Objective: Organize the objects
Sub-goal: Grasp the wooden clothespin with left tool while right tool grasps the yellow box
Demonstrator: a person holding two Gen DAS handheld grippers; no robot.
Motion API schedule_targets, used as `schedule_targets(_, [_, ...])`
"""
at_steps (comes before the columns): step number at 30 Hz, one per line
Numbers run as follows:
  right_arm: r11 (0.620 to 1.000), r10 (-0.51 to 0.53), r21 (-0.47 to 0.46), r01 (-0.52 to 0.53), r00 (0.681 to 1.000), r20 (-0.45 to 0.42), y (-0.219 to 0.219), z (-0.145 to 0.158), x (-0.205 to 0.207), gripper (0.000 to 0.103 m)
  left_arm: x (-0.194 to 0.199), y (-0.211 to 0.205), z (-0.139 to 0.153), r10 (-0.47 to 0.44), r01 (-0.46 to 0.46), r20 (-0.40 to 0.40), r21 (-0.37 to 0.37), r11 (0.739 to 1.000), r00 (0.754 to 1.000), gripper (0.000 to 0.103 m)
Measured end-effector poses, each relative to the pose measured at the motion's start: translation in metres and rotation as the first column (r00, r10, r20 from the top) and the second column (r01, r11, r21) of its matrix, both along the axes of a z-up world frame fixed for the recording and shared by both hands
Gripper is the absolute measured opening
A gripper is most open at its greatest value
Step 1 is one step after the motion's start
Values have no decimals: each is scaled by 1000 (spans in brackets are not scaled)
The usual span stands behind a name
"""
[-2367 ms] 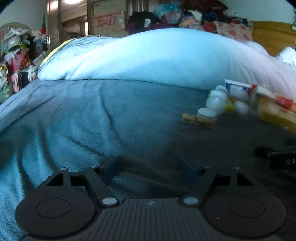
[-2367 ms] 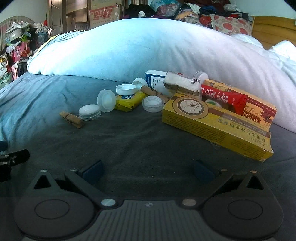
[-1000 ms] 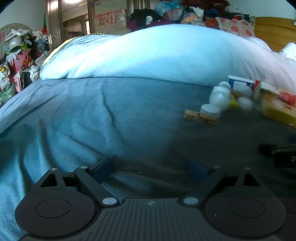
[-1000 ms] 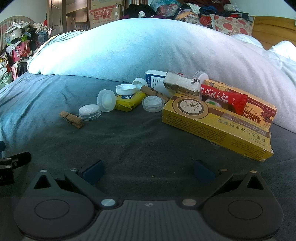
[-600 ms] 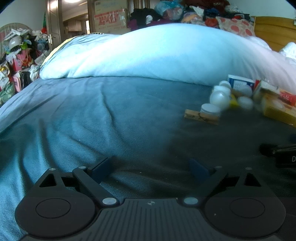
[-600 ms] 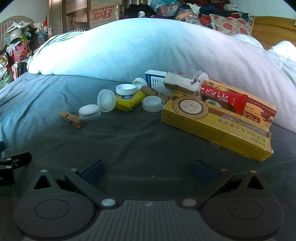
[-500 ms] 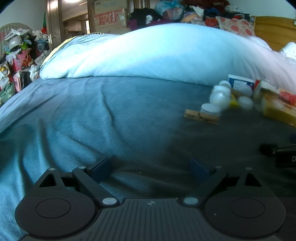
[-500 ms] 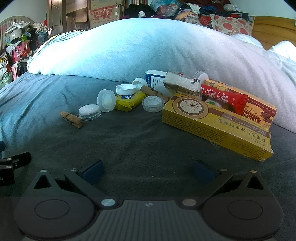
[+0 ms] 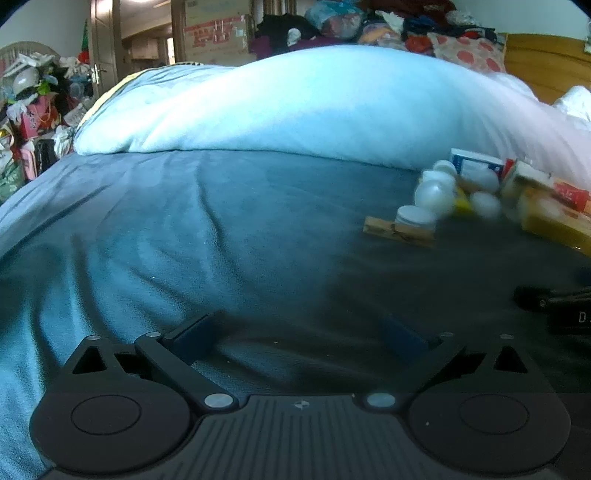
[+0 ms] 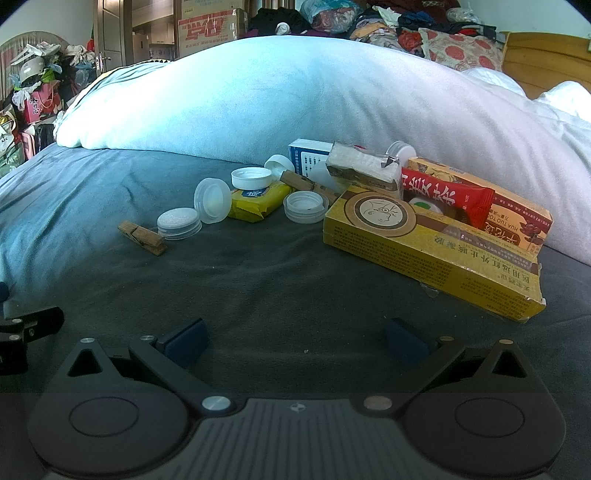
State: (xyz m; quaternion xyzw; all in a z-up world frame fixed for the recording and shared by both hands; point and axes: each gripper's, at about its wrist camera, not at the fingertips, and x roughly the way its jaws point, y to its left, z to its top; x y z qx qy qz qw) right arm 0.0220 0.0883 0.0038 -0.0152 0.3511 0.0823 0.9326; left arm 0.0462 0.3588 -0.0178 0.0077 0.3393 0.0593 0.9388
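A heap of small items lies on a dark blue bedspread (image 10: 277, 280). A long yellow box (image 10: 436, 247) is nearest on the right, with a red packet (image 10: 450, 197) and a red-and-yellow box (image 10: 517, 214) behind it. Several white plastic lids (image 10: 179, 223) sit beside a yellow packet (image 10: 258, 199) and a wooden clothespin (image 10: 142, 232). My right gripper (image 10: 295, 338) is open and empty, low over the spread in front of the heap. My left gripper (image 9: 301, 332) is open and empty too, with the clothespin (image 9: 397, 230) and blurred lids (image 9: 432, 194) far to its right.
A big pale blue duvet (image 10: 295, 99) bulges behind the heap. A wooden headboard (image 10: 546, 59) stands at the back right. Piled clothes, cardboard boxes (image 10: 207, 27) and bags fill the room behind and to the left. Each gripper shows at the edge of the other's view.
The left gripper has drifted slightly, so the heap sits a little farther right and higher in its view. The right gripper and the objects have not moved.
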Motion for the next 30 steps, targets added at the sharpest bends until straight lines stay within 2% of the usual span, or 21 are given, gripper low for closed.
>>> schedule_targets(7, [1000,0,0,0,1000,0,0,0,1,103,-1,0,2,-3,3,4,1,1000,1000,102])
schedule_targets(11, [1000,0,0,0,1000,0,0,-1,1,103,-4,7,13,-3,5,56,-46,999,998,100])
schedule_targets(16, [1000,1,-4,-1,1000,2,3,-5,8,103,28,-3,31,-109,111,123,-11,994,986,93])
schedule_targets(18, [1000,2,-19,-2,1000,3,5,-6,10,103,48,-11,27,-177,179,106,-8,984,979,84])
schedule_targets(19, [1000,2,-21,-2,1000,3,6,-7,12,103,56,-13,25,-203,204,104,0,979,974,83])
schedule_targets(21, [1000,3,-10,-3,1000,-2,5,-7,15,103,71,-22,21,-257,252,100,64,966,961,84])
schedule_targets(23, [1000,6,-15,-6,1000,-5,6,-8,17,103,87,-25,12,-320,315,51,88,945,946,84])
schedule_targets(24, [1000,8,-6,-8,1000,-7,4,-7,17,103,94,-25,6,-334,331,28,84,940,942,83])
schedule_targets(25, [1000,23,13,-23,1000,-9,0,-5,17,103,97,-26,1,-348,347,5,67,935,937,77])
schedule_targets(26, [998,60,37,-60,998,-16,-6,-2,16,102,100,-27,-1,-372,373,-39,45,927,928,63])
schedule_targets(28, [987,141,75,-140,990,-16,-21,9,12,88,92,-29,2,-407,409,-66,31,912,911,60])
schedule_targets(30, [990,142,20,-143,990,25,-37,20,2,85,78,-30,10,-467,469,-94,-1,883,879,60])
